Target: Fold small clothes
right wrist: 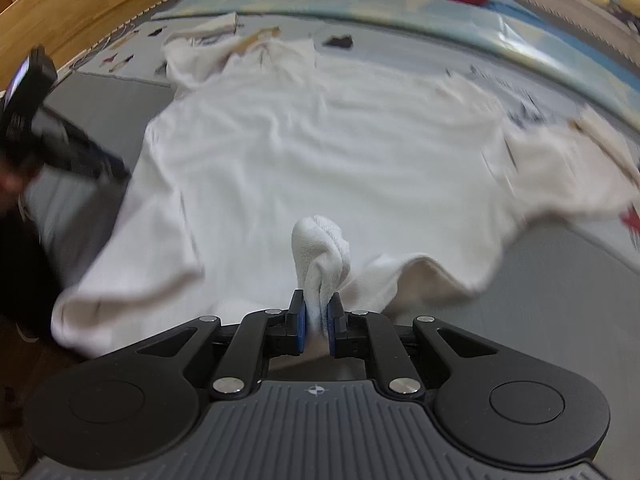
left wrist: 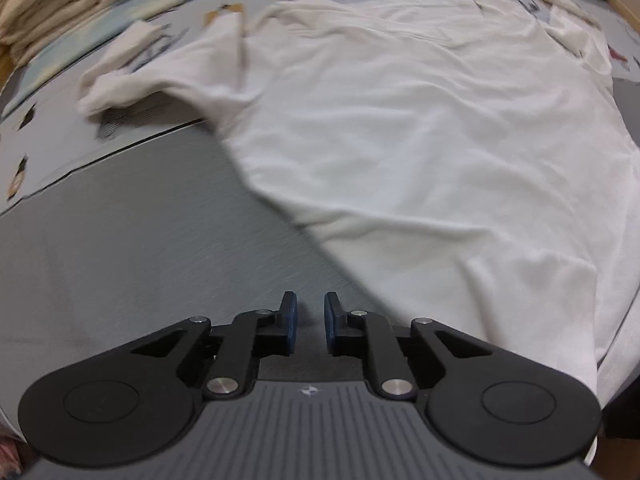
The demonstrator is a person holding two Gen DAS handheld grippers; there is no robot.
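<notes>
Pinching bunched white shirt [right wrist: 320, 168] hem (soft, seemingly knit), right gripper [right wrist: 316, 320]; left gripper [left wrist: 310, 320] spread, empty.

Two low wrist views, shared shirt [left wrist: 420, 140]

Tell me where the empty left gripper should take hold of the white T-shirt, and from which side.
Grip the hem of the white T-shirt nearest the left gripper, coming in low from the bare grey mat side. That edge lies flat and free there, and the right gripper already pinches the hem further along.
</notes>
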